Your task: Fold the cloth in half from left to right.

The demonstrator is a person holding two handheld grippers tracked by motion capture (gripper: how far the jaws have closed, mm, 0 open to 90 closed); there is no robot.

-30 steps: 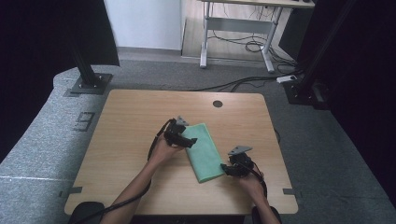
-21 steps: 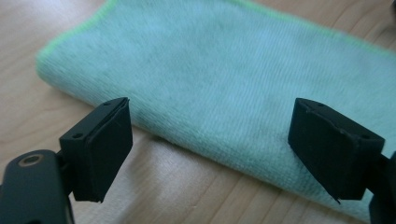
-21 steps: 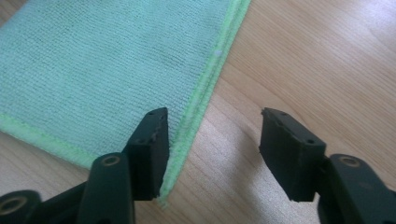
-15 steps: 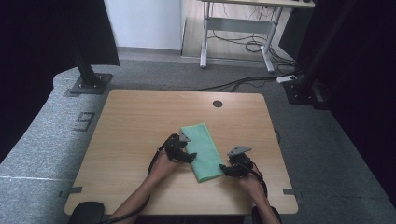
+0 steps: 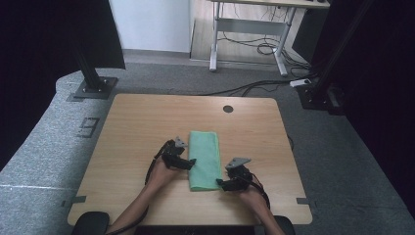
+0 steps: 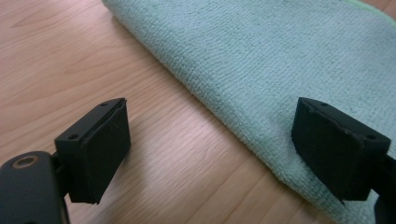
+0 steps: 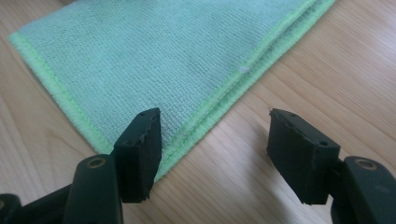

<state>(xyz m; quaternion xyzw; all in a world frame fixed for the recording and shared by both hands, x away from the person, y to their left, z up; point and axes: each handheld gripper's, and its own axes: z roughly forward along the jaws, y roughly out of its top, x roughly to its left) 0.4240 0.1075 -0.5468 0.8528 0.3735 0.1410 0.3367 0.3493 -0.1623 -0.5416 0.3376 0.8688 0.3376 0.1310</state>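
High view: folded green cloth (image 5: 205,159) lies between left gripper (image 5: 192,162) and right gripper (image 5: 220,184), both wide, empty.

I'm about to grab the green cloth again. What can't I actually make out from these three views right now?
- Cloth thickness: in the high view too small to count layers; the right gripper view shows stacked hems, number unclear.
- Cloth's far end: cut off by the top edge in both gripper views.
- Left gripper: whether a jaw touches the cloth; too small in the high view, and the jaw hides the contact in its own view.
- Right gripper: the same.
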